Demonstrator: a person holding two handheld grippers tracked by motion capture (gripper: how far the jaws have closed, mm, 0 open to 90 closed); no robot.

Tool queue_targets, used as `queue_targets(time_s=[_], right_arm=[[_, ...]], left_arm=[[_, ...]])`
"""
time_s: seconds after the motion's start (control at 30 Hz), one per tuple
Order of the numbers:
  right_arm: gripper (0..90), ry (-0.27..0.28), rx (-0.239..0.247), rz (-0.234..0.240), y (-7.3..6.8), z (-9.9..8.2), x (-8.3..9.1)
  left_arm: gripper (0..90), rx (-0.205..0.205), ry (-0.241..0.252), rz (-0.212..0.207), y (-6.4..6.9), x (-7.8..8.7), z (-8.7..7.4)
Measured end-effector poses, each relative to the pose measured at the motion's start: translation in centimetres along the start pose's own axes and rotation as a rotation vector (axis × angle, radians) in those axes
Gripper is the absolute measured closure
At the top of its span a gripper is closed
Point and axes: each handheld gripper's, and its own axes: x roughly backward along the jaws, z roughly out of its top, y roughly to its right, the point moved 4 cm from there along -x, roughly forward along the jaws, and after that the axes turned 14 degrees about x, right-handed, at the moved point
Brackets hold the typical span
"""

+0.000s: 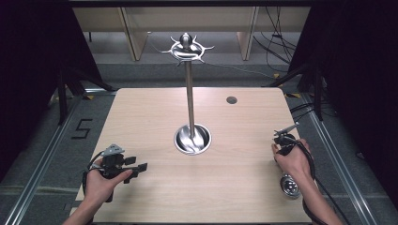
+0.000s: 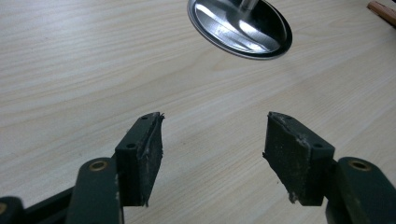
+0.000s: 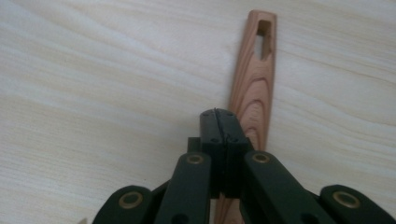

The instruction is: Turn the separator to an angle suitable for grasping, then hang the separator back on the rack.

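Note:
A steel utensil stand (image 1: 189, 93) rises from a round base (image 1: 192, 139) at the table's middle, and a ring of hooks (image 1: 187, 47) tops it. The base (image 2: 240, 28) shows again in the left gripper view. My left gripper (image 1: 136, 164) (image 2: 215, 135) hovers open over bare wood at the front left, jaws wide apart with nothing between them. At the right, my right gripper (image 1: 283, 139) (image 3: 217, 114) is shut, pads pressed together just above a wooden handle (image 3: 254, 88) with a slotted end. A round metal utensil head (image 1: 290, 185) lies by the right wrist.
The light wooden table (image 1: 150, 117) has a small dark hole (image 1: 231, 100) at the back right. Cables (image 1: 319, 185) trail from the right gripper off the table's right edge. Wooden shelving legs (image 1: 133, 37) stand beyond the table, with dark curtains on both sides.

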Motion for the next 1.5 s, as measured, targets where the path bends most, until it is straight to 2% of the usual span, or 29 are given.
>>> queue_targets(time_s=[0.13, 0.17, 0.2, 0.3, 0.37, 0.43, 0.47, 0.53, 0.6, 0.67, 0.7, 0.73, 0.77, 0.8, 0.83, 0.87, 0.9, 0.93, 0.97, 1.0, 1.03, 1.07, 1.13, 1.17, 1.27, 1.3, 1.37, 1.43, 1.5], right_arm=[[90.0, 0.029, -0.027, -0.017, 0.7, -0.1, 0.7], [84.8, 0.056, -0.027, -0.017, 1.2, -0.2, 1.4], [82.3, 0.056, -0.044, -0.006, 1.1, -0.2, 1.6], [75.3, 0.063, -0.029, -0.021, 1.2, -0.5, 2.0], [68.1, 0.030, -0.016, -0.019, 1.2, -0.9, 2.1], [66.5, 0.021, -0.007, -0.011, 1.3, -1.1, 2.1], [64.9, 0.011, -0.008, -0.010, 1.3, -1.2, 2.1], [59.5, -0.048, -0.005, -0.019, 1.2, -1.5, 2.1], [59.4, -0.056, -0.005, -0.006, 1.1, -1.4, 2.0], [58.9, -0.087, 0.028, 0.001, 1.3, -1.4, 1.7], [58.4, -0.098, 0.028, 0.053, 1.2, -1.3, 1.5], [58.4, -0.098, 0.028, 0.053, 1.2, -1.3, 1.5], [58.5, -0.134, -0.007, 0.012, 0.9, -1.1, 1.2], [58.4, -0.140, -0.010, 0.007, 0.9, -1.2, 1.1], [58.5, -0.142, 0.017, 0.051, 1.1, -1.3, 0.9], [58.4, -0.137, -0.011, 0.045, 0.8, -1.3, 0.7], [58.6, -0.149, -0.005, 0.038, 0.8, -1.4, 0.6], [58.9, -0.148, -0.012, 0.065, 0.7, -1.4, 0.5], [59.2, -0.150, -0.017, 0.031, 0.7, -1.4, 0.3], [60.8, -0.157, 0.012, 0.015, 1.0, -1.4, 0.3], [61.0, -0.165, -0.015, 0.018, 0.8, -1.2, 0.3], [61.2, -0.166, -0.001, 0.021, 1.0, -1.3, 0.3], [61.1, -0.182, 0.045, 0.014, 1.3, -1.4, -0.1], [61.3, -0.171, 0.027, 0.048, 1.2, -1.4, -0.3], [63.5, -0.177, 0.011, 0.034, 1.1, -1.3, -0.6], [65.8, -0.191, -0.018, 0.029, 1.0, -1.3, -0.6], [66.6, -0.191, 0.011, 0.027, 1.3, -1.4, -0.6], [67.8, -0.183, -0.020, 0.021, 1.2, -1.3, -0.6], [68.5, -0.185, -0.014, 0.028, 1.3, -1.4, -0.6]], left_arm=[[36.3, 0.002, 0.006, -0.006, 0.0, 0.0, 0.1], [36.2, 0.005, 0.005, -0.009, 0.0, -0.1, 0.1], [36.3, 0.005, 0.005, -0.009, 0.0, -0.1, 0.1], [36.3, 0.004, -0.003, -0.012, 0.1, -0.3, 0.0], [36.3, -0.007, -0.011, -0.002, 0.1, -0.3, 0.0], [36.3, 0.000, -0.010, -0.005, 0.1, -0.3, -0.1], [36.3, -0.018, -0.022, 0.008, -0.2, -0.1, -0.1], [36.3, 0.006, -0.003, 0.003, -0.1, 0.0, -0.2], [36.3, -0.001, -0.009, 0.011, -0.4, 0.2, -0.2], [36.3, 0.013, -0.003, 0.012, -0.3, 0.2, -0.3], [36.3, 0.016, -0.001, 0.014, -0.3, 0.2, -0.2], [36.3, 0.016, -0.001, 0.014, -0.3, 0.2, -0.2], [36.3, 0.000, -0.010, 0.017, -0.3, 0.2, -0.1], [36.2, 0.000, -0.010, 0.017, -0.3, 0.2, -0.1], [36.3, 0.007, -0.009, 0.012, -0.2, 0.0, -0.3], [36.3, -0.012, -0.018, 0.021, -0.3, 0.0, -0.3], [36.3, -0.017, -0.020, 0.024, -0.4, 0.0, -0.3], [36.3, -0.006, -0.016, 0.021, -0.3, 0.0, -0.3], [36.2, 0.007, -0.006, 0.013, -0.2, 0.1, -0.3], [36.2, -0.004, -0.006, 0.021, -0.4, 0.2, -0.3], [36.3, -0.012, -0.009, 0.019, -0.5, 0.2, -0.3], [36.3, 0.010, -0.004, 0.016, -0.3, 0.2, -0.3], [36.3, 0.012, -0.002, 0.014, -0.3, 0.2, -0.3], [36.3, -0.008, -0.011, 0.017, -0.4, 0.2, -0.2], [36.3, 0.006, -0.006, 0.011, -0.2, 0.1, -0.3], [36.3, -0.017, -0.019, 0.020, -0.4, 0.1, -0.2], [36.3, -0.005, -0.014, 0.018, -0.3, 0.1, -0.3], [36.3, -0.009, -0.015, 0.020, -0.4, 0.2, -0.3], [36.3, -0.010, -0.012, 0.021, -0.4, 0.2, -0.3]])
